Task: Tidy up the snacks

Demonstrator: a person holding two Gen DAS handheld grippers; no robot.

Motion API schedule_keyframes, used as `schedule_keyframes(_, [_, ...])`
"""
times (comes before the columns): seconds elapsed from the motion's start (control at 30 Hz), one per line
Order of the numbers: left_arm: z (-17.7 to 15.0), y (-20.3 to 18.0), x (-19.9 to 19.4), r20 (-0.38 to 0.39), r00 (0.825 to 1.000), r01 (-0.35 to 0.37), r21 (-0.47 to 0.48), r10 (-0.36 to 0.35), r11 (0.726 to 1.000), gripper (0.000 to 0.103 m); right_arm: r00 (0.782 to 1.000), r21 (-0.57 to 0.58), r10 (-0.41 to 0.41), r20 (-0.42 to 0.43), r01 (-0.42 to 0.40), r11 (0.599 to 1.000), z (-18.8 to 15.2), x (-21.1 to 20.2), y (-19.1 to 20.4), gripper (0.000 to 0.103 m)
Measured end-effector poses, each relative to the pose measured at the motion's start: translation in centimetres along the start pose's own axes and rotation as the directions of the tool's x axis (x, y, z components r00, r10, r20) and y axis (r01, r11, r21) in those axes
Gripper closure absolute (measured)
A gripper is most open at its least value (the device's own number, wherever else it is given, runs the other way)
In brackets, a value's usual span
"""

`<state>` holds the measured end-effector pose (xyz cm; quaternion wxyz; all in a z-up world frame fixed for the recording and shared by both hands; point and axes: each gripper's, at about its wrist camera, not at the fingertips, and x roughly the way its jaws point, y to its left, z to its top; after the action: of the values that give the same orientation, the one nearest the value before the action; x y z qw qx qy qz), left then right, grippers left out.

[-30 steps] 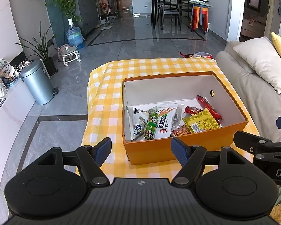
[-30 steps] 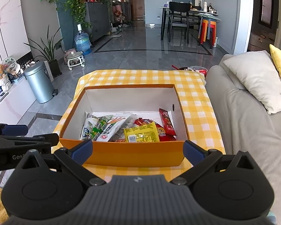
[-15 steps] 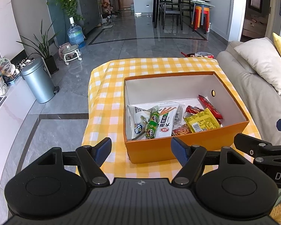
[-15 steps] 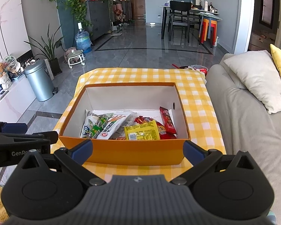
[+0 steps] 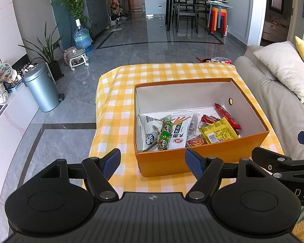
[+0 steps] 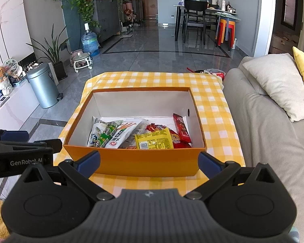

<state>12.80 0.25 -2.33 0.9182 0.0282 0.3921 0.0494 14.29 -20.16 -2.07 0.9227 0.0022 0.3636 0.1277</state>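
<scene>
Snacks sit inside box (image 6: 134, 162), just ahead of my right gripper (image 6: 149, 160); left gripper (image 5: 153, 163) offset left; both spread wide, holding nothing.

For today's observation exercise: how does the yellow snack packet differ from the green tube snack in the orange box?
The yellow snack packet is flat, broad and rectangular; the green tube snack is narrow and rounded. The packet lies toward the box's right, the tube on the white bags at the left. Both are sealed and lie inside the orange box.
</scene>
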Motion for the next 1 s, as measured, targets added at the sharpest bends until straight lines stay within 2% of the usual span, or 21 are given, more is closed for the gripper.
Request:
schedule_keyframes(0.47, [0.03,0.0,-0.08,0.002,1.0,-0.001,-0.003,0.001,1.0,0.018,1.0,-0.001,0.002,-0.009,-0.002,1.0,-0.43,0.07,0.09,0.004])
schedule_keyframes(0.7, [0.09,0.36,-0.25,-0.004,1.0,0.018,-0.044,-0.018,0.999,0.018,1.0,-0.002,0.004,-0.014,-0.004,1.0,-0.44,0.19,0.1,0.004])
schedule_keyframes(1.0, [0.18,0.11,-0.13,-0.004,1.0,0.005,-0.041,-0.006,0.999,0.018,1.0,0.003,0.006,-0.017,-0.005,1.0,-0.52,0.27,0.02,0.004])
